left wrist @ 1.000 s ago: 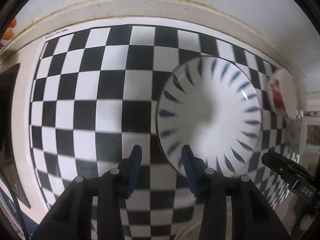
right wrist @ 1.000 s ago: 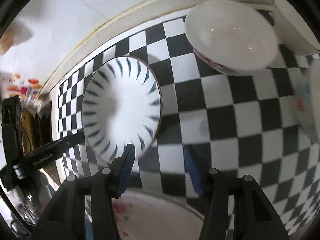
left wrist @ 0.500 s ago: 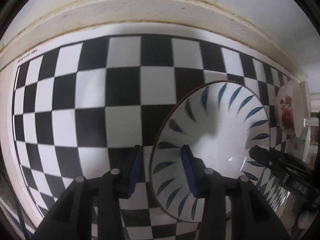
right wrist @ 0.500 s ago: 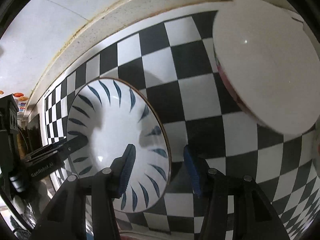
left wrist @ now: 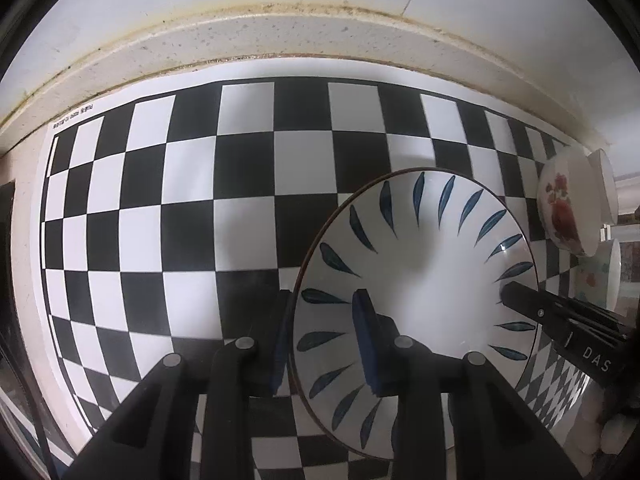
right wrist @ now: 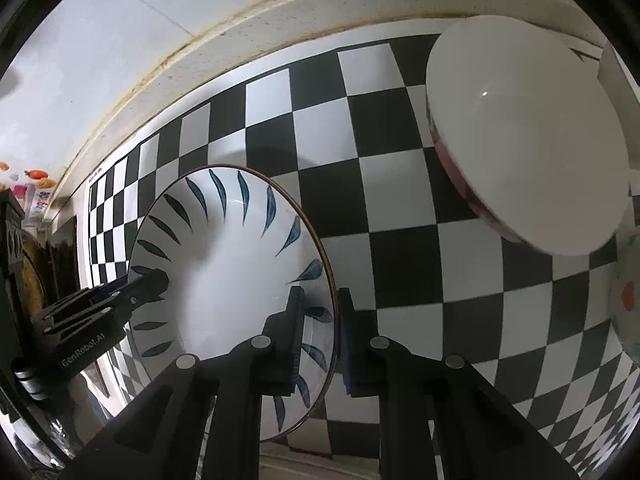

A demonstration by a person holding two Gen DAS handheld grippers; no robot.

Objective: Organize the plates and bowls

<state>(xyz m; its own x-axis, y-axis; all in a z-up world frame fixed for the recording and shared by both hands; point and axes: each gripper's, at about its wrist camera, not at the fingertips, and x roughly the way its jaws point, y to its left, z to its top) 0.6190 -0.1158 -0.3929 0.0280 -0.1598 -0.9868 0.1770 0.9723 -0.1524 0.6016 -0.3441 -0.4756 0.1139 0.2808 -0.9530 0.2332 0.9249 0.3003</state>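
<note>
A white bowl with blue leaf strokes [left wrist: 420,256] [right wrist: 232,256] sits on the checkerboard mat [left wrist: 200,200]. My left gripper [left wrist: 324,340] straddles its left rim, one finger inside and one outside, a gap still showing. My right gripper [right wrist: 320,332] straddles the opposite rim the same way, its fingers close around the rim. Each gripper shows in the other's view, the right one [left wrist: 560,320] and the left one [right wrist: 104,304]. A white bowl with red flowers [left wrist: 560,208] [right wrist: 528,140] stands to the right.
Another white dish [left wrist: 604,184] stands behind the flowered bowl and a pale bowl with orange spots [left wrist: 600,272] [right wrist: 628,292] in front of it. The counter's raised stone edge and the tiled wall [left wrist: 320,32] run along the back.
Both grippers have moved in onto the blue-leaf bowl; each now has its rim between its fingers. The right gripper's fingers have narrowed.
</note>
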